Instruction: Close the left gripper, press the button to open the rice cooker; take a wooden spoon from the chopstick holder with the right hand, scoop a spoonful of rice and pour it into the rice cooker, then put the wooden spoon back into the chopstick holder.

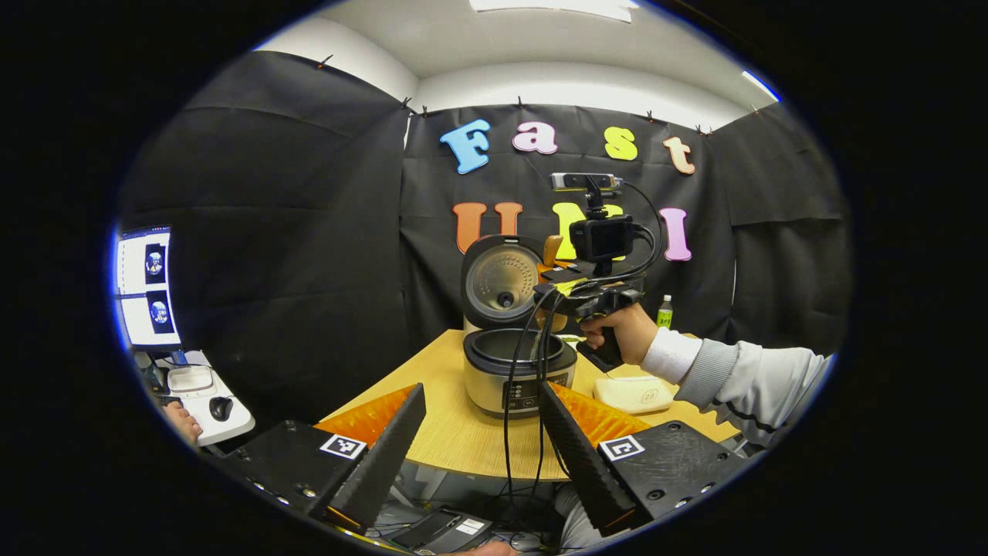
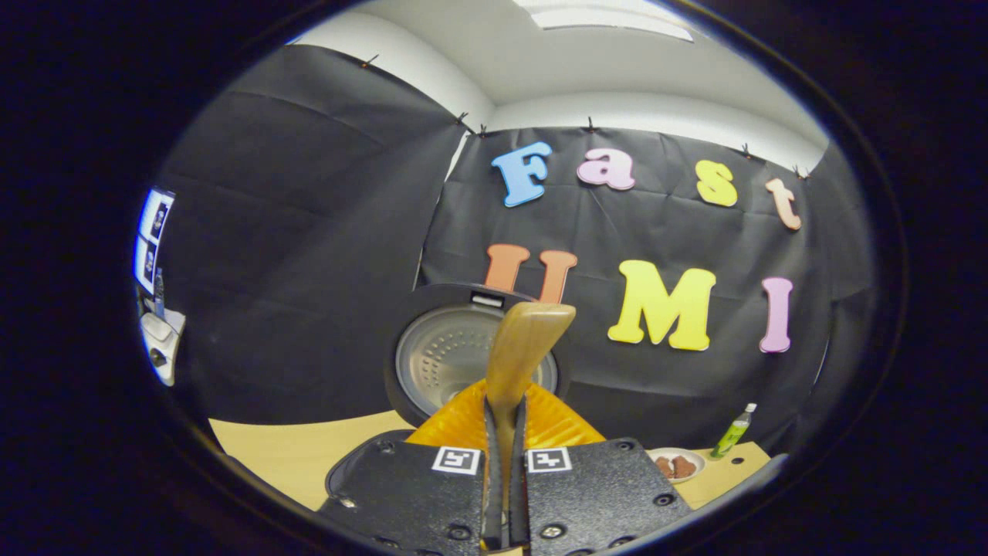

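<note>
The rice cooker [image 1: 517, 374] stands on the wooden table with its lid [image 1: 502, 282] swung up and its pot uncovered. My left gripper [image 1: 482, 398] is open and sits low in front of the cooker, near the table's front edge, with nothing between its fingers. A hand holds my right gripper [image 1: 567, 297] just above the cooker's right rim. In the right gripper view that gripper [image 2: 505, 413] is shut on the handle of the wooden spoon [image 2: 529, 340]. The spoon's bowl points up in front of the raised lid [image 2: 444, 363]. Whether the spoon carries rice cannot be told.
A pale lidded container [image 1: 634, 394] lies on the table [image 1: 455, 432] right of the cooker. A green bottle [image 2: 737, 431] and a small dish [image 2: 675, 466] with brown pieces stand at the far right. A monitor [image 1: 147, 286] and a mouse tray [image 1: 208, 394] are at the left.
</note>
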Motion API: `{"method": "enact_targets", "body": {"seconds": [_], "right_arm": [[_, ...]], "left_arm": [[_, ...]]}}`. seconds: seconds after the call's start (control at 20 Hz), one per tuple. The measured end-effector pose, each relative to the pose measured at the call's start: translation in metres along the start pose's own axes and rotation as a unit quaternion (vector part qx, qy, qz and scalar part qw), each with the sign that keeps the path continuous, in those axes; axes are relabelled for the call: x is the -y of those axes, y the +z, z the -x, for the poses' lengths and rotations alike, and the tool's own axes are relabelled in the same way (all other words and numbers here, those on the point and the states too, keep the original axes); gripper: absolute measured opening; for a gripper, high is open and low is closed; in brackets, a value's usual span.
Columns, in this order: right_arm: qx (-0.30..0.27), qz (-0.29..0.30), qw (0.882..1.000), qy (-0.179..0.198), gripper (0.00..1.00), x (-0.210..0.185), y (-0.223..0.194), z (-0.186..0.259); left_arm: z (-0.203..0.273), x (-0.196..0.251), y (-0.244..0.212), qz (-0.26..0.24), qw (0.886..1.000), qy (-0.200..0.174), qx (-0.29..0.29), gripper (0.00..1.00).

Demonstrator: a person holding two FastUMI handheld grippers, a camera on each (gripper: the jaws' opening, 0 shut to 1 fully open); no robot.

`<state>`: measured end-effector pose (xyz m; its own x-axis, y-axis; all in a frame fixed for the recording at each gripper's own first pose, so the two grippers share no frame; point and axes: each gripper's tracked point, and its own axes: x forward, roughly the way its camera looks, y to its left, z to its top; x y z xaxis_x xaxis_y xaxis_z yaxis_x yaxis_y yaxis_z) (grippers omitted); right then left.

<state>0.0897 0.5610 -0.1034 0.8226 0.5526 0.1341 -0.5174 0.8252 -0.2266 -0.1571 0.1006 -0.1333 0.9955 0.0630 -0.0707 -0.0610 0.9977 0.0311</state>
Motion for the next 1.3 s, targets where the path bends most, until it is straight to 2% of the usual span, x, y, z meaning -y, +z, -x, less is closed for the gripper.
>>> {"method": "enact_targets", "body": {"seconds": [0.05, 0.1, 0.2, 0.55, 0.95, 1.3], "right_arm": [[0.007, 0.011, 1.000, -0.001, 0.02, 0.000, 0.005, 0.001], [0.013, 0.023, 1.000, -0.002, 0.09, 0.001, 0.009, 0.001], [0.004, 0.041, 0.999, -0.009, 0.09, 0.009, 0.004, -0.002], [-0.022, 0.021, 0.998, -0.051, 0.10, 0.072, -0.004, 0.010], [-0.036, -0.003, 0.994, -0.106, 0.10, 0.180, -0.005, 0.039], [-0.066, -0.032, 0.982, -0.173, 0.10, 0.294, -0.028, 0.080]], "left_arm": [[0.000, 0.001, 0.000, -0.001, 1.000, 0.000, 0.000, 0.95], [0.000, 0.003, -0.001, -0.003, 1.000, 0.001, -0.002, 0.95], [0.002, 0.003, 0.002, -0.002, 1.000, 0.003, -0.002, 0.94], [0.004, 0.010, 0.010, -0.002, 1.000, 0.004, 0.008, 0.95], [-0.005, 0.028, 0.013, 0.009, 1.000, 0.001, 0.010, 0.95], [-0.009, 0.035, 0.023, 0.001, 1.000, -0.004, 0.025, 0.95]]}}
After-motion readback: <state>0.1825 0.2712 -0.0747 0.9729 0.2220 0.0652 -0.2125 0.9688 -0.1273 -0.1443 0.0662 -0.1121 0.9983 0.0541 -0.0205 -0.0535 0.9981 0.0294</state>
